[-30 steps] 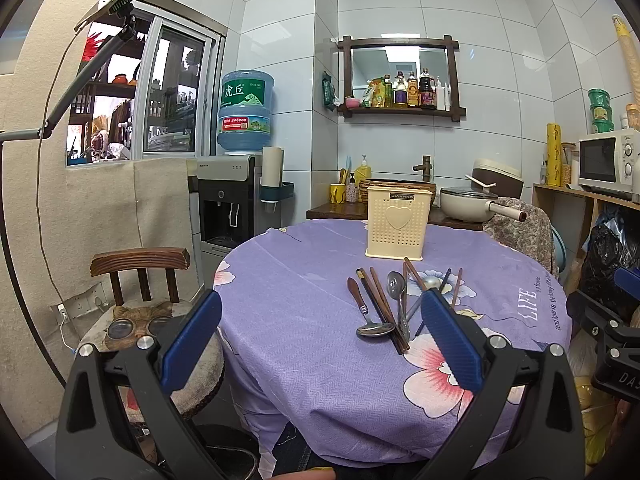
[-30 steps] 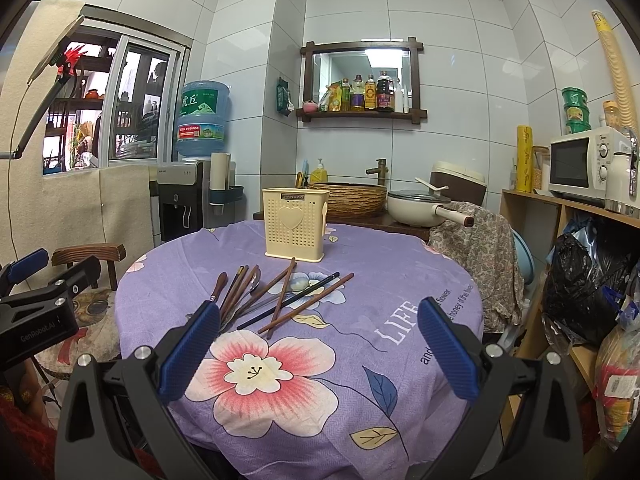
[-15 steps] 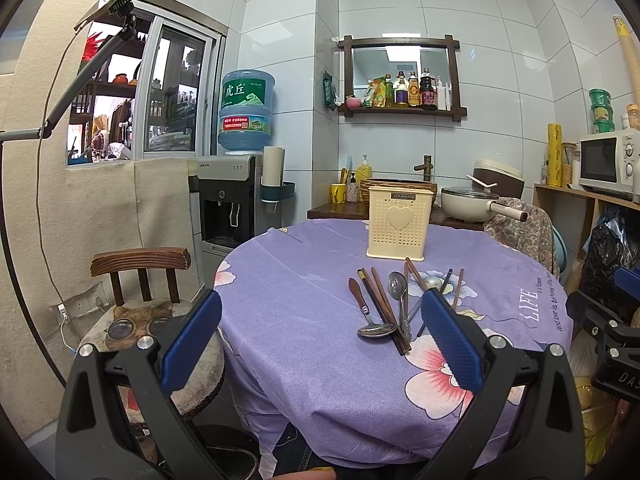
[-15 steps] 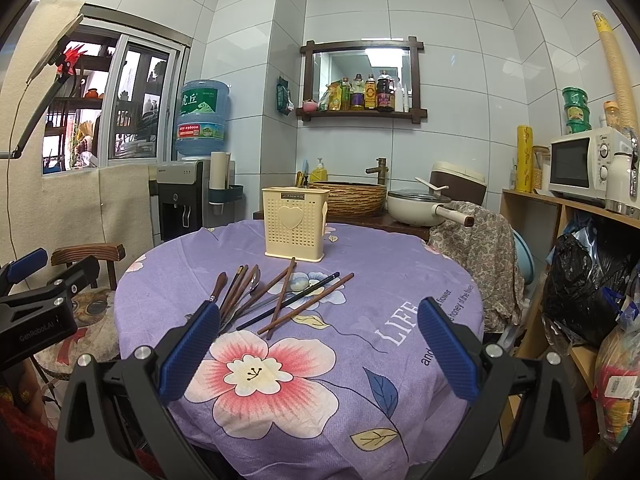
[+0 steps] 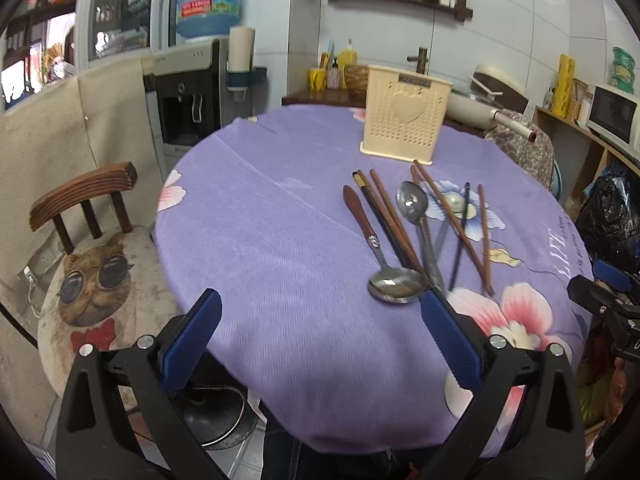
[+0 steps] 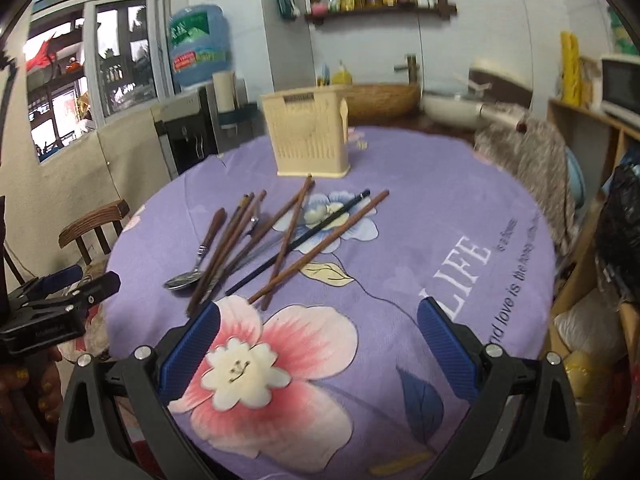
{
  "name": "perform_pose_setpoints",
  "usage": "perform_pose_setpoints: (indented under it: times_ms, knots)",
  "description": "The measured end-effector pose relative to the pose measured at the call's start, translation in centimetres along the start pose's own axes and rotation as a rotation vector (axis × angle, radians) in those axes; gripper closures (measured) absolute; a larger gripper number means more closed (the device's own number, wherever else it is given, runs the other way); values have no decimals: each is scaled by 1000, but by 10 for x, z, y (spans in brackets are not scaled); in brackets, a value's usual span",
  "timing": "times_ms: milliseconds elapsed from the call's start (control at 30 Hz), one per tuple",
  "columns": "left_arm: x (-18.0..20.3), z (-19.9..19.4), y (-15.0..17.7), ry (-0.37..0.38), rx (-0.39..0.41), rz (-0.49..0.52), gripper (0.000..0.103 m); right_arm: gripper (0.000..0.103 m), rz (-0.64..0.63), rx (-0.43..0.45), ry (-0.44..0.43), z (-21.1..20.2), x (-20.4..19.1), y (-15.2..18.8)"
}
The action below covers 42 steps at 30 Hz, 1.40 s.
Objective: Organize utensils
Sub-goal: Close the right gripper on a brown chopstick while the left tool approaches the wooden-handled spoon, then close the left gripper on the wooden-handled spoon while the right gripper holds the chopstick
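A pile of utensils lies on the purple flowered tablecloth (image 5: 260, 240): a wooden-handled spoon (image 5: 376, 244), a steel spoon (image 5: 414, 208), and several brown and dark chopsticks (image 5: 452, 216). The pile also shows in the right wrist view (image 6: 272, 236). A cream perforated utensil holder (image 5: 404, 120) stands upright behind them; it also shows in the right wrist view (image 6: 306, 140). My left gripper (image 5: 320, 340) is open and empty, just short of the spoon bowl. My right gripper (image 6: 318, 344) is open and empty above the pink flower print, near the chopstick ends.
A wooden chair (image 5: 92, 240) with a cat cushion stands left of the round table. A water dispenser (image 5: 188, 92) stands behind it. A counter with a basket (image 6: 384, 98) and a pot (image 6: 452, 108) is behind the table. Shelves and bags (image 6: 624, 220) are at the right.
Both grippers have moved forward and tilted down toward the table. The utensils now look larger and closer. Both grippers stay open.
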<state>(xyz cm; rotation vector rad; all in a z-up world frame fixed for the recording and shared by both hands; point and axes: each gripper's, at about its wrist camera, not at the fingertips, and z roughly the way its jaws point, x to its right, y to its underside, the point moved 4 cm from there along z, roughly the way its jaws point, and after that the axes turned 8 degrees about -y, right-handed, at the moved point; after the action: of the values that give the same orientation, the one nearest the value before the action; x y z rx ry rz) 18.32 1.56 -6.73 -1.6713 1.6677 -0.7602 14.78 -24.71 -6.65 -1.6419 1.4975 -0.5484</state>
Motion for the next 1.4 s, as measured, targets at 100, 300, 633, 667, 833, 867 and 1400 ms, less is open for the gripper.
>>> perform_pose_setpoints:
  times_ms: [100, 300, 633, 667, 833, 867, 1400]
  knots:
    - [3, 23, -18, -21, -27, 32, 5, 6, 17, -43, 13, 23, 17, -16]
    - [12, 53, -57, 4, -51, 59, 6, 21, -29, -98, 47, 56, 31, -44]
    - [32, 99, -81, 22, -138, 85, 23, 41, 94, -191, 76, 100, 64, -73]
    - [33, 104, -80, 24, -153, 83, 26, 43, 104, -195, 87, 104, 66, -76]
    - [36, 119, -82, 29, -188, 66, 31, 59, 150, -223, 114, 132, 71, -92]
    - [37, 120, -83, 27, -191, 68, 31, 61, 167, -233, 126, 138, 74, -94]
    - [39, 128, -85, -2, -203, 81, 31, 89, 212, -267, 239, 197, 76, -104]
